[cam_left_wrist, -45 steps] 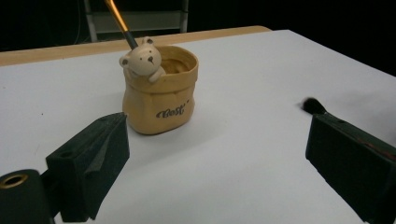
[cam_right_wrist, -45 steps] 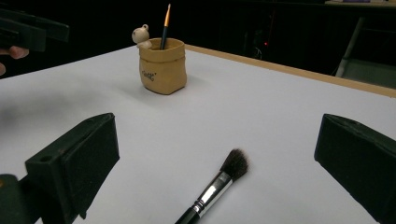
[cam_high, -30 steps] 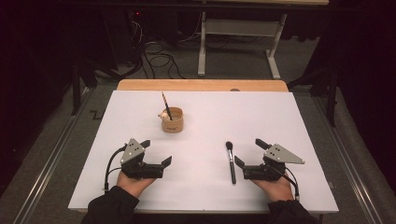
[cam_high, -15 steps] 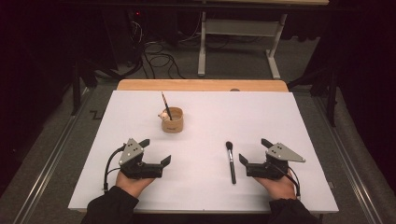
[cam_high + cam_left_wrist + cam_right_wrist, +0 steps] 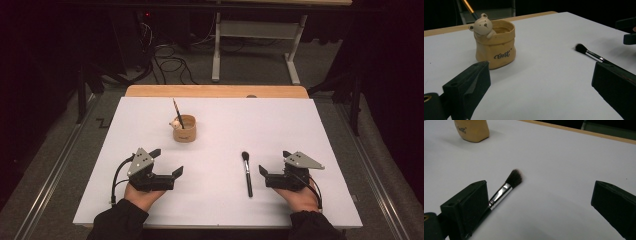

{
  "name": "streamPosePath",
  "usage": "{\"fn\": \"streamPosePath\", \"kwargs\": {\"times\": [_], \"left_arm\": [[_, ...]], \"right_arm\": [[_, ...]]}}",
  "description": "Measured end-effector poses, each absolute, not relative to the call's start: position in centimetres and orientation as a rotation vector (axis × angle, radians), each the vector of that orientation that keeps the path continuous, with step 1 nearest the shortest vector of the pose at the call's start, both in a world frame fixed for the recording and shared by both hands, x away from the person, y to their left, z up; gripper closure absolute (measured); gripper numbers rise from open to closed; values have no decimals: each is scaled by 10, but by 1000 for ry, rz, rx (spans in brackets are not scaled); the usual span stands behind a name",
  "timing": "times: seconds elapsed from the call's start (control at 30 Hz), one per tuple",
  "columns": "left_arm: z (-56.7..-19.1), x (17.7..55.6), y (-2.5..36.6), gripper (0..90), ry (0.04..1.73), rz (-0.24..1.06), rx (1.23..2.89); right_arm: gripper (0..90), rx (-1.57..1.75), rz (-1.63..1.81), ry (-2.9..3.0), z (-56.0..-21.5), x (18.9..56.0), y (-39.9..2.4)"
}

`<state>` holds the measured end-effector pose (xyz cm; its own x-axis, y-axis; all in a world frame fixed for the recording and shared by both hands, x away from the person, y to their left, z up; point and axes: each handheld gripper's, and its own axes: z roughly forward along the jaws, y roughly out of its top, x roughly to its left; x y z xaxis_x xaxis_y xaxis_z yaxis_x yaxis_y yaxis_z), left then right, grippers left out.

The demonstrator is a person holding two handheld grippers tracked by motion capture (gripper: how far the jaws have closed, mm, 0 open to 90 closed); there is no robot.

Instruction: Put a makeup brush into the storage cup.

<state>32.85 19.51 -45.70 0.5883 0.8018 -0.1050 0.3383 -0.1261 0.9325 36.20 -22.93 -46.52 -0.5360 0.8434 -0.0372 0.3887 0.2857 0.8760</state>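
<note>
White sheeting is covering the desk (image 5: 310,150), with a dark floor and cables lying beyond its far edge. Both grippers are resting low at the near edge, fingers spread apart and grasping nothing. A makeup brush (image 5: 247,173) is lying flat on the sheet, bristles pointing away from the person, apparently set out for collection. It is sitting just beside the right gripper (image 5: 272,167), toward the desk's middle; in the right gripper view its handle is running past the left-hand finger (image 5: 465,207), outside the gap. The left gripper (image 5: 167,162) is facing a bear-decorated cup (image 5: 184,128), well apart, already holding one upright brush (image 5: 177,113).
</note>
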Motion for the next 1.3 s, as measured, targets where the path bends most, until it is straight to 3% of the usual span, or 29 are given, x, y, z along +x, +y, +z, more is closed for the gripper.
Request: {"fn": "streamPosePath", "kwargs": {"times": [0.9, 1.3], "left_arm": [[-459, 334, 198, 35, 924, 485, 1709], [-458, 333, 196, 35, 912, 489, 1709]], "right_arm": [[2, 1218, 1058, 2085, -470, 367, -243], [2, 1225, 931, 2213, -457, 364, -236]]}}
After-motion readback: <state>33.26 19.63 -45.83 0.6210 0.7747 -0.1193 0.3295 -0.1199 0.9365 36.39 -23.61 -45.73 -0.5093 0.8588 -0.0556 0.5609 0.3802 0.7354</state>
